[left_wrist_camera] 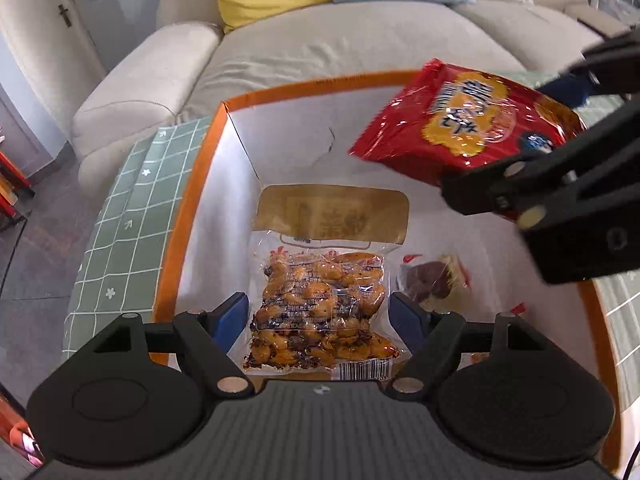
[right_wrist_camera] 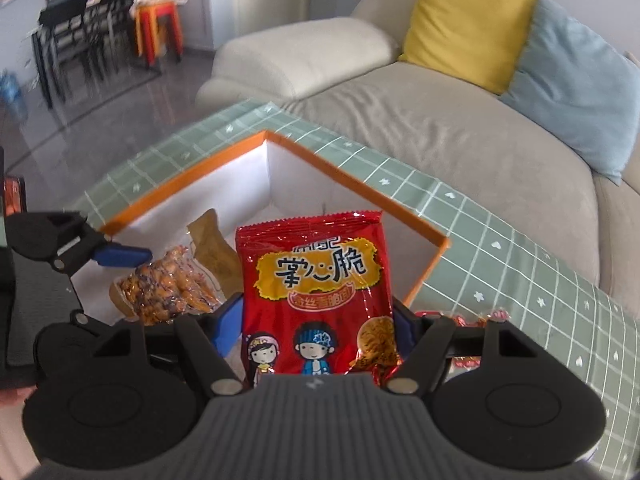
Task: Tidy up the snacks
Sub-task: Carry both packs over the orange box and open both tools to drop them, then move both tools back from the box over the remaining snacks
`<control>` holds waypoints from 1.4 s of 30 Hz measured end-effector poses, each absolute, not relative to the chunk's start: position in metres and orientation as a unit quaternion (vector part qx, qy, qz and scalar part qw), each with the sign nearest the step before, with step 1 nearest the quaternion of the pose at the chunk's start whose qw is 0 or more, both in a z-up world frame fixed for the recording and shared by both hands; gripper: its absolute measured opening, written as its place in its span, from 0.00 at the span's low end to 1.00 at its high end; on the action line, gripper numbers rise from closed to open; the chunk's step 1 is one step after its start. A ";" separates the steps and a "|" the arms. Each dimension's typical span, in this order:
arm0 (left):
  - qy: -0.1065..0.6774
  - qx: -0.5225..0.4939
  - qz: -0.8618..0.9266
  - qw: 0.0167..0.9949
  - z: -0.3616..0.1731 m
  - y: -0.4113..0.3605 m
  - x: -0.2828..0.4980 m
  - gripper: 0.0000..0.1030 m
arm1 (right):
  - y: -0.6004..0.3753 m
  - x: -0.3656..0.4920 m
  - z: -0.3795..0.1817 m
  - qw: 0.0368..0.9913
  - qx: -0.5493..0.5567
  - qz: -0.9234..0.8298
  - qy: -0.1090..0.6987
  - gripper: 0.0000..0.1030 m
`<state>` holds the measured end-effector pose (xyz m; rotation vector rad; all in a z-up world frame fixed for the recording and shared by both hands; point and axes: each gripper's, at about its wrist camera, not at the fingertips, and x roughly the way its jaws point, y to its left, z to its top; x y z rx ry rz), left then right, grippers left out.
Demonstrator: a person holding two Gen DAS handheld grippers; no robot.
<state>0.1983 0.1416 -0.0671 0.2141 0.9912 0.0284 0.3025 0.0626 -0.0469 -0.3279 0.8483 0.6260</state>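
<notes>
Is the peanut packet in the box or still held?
In the box: the peanut packet lies flat on the box floor, between the left gripper's open fingers.

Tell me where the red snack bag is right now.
The red snack bag is clamped in the right tongs, held above the orange-rimmed box.

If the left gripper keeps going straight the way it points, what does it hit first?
Most likely the clear peanut packet lying in the orange-rimmed box, centred between the left gripper's open fingers; depth is uncertain.

A home living room: a beige sofa (right_wrist_camera: 420, 120) with cushions (right_wrist_camera: 468, 20) fills the top, dining chairs (right_wrist_camera: 76, 36) upper left.
</notes>
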 end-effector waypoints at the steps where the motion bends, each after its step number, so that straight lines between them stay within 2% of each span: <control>1: 0.480 0.102 0.013 0.871 -0.070 0.142 0.200 0.86 | 0.067 0.303 -0.050 0.848 -0.165 0.300 0.405 0.68; 9: 0.521 0.107 0.024 0.847 -0.078 0.146 0.213 0.88 | 0.093 0.308 -0.072 0.826 -0.228 0.300 0.420 0.68; 17: 0.522 0.109 0.016 0.846 -0.078 0.143 0.212 0.93 | 0.098 0.302 -0.078 0.821 -0.264 0.298 0.409 0.68; 27: 0.505 0.105 0.017 0.857 -0.074 0.144 0.202 0.95 | 0.094 0.305 -0.074 0.823 -0.243 0.302 0.415 0.71; 34: 0.476 0.091 0.022 0.875 -0.056 0.148 0.194 0.97 | 0.085 0.306 -0.056 0.838 -0.206 0.299 0.407 0.81; 42: 0.455 0.070 0.032 0.887 -0.033 0.153 0.184 0.97 | 0.073 0.295 -0.032 0.855 -0.182 0.293 0.388 0.82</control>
